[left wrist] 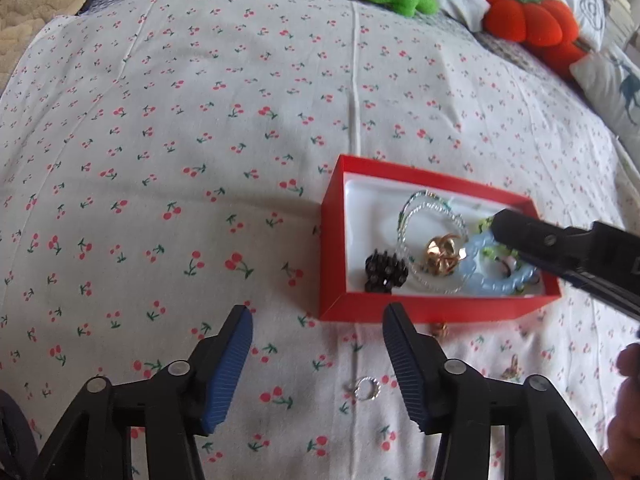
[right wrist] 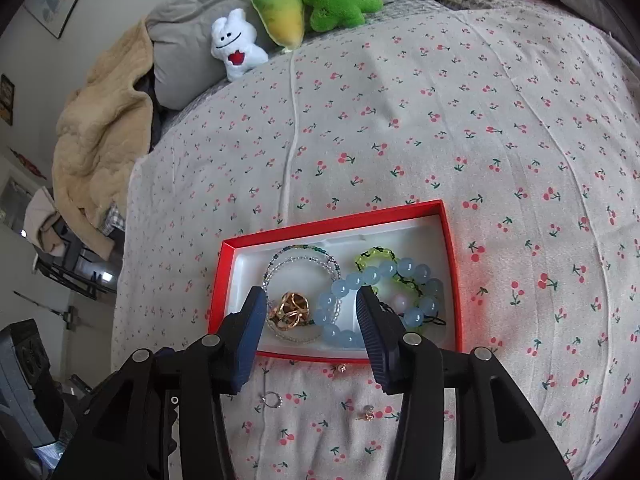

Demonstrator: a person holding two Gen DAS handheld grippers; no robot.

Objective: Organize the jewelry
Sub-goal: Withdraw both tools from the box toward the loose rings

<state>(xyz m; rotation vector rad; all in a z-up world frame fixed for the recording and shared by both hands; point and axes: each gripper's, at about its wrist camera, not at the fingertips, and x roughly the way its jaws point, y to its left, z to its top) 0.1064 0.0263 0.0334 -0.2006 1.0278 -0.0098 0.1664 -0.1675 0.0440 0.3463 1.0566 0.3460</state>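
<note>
A red box (left wrist: pixel 420 314) (right wrist: pixel 332 222) with a white lining lies on the cherry-print bedspread. It holds a blue bead bracelet (left wrist: pixel 476 276) (right wrist: pixel 332 308), gold rings (left wrist: pixel 442 258) (right wrist: pixel 290 310), a clear bead bracelet (left wrist: pixel 420 208) (right wrist: pixel 300 254), a green bracelet (right wrist: pixel 374 256) and a black spiky piece (left wrist: pixel 384 274). A silver ring (left wrist: pixel 367 389) (right wrist: pixel 272 400) and small earrings (right wrist: pixel 368 414) (right wrist: pixel 342 368) lie loose in front of the box. My left gripper (left wrist: pixel 319 311) stands open and empty over the bedspread by the box's near left corner. My right gripper (right wrist: pixel 311 294) hangs open above the box's contents, gripping nothing.
Plush toys (right wrist: pixel 320 0) and an orange pumpkin cushion (left wrist: pixel 532 20) line the far end of the bed. A beige blanket (right wrist: pixel 100 140) hangs off the left side. Pillows (left wrist: pixel 616 80) lie at the right. A hand (left wrist: pixel 628 380) shows at the right edge.
</note>
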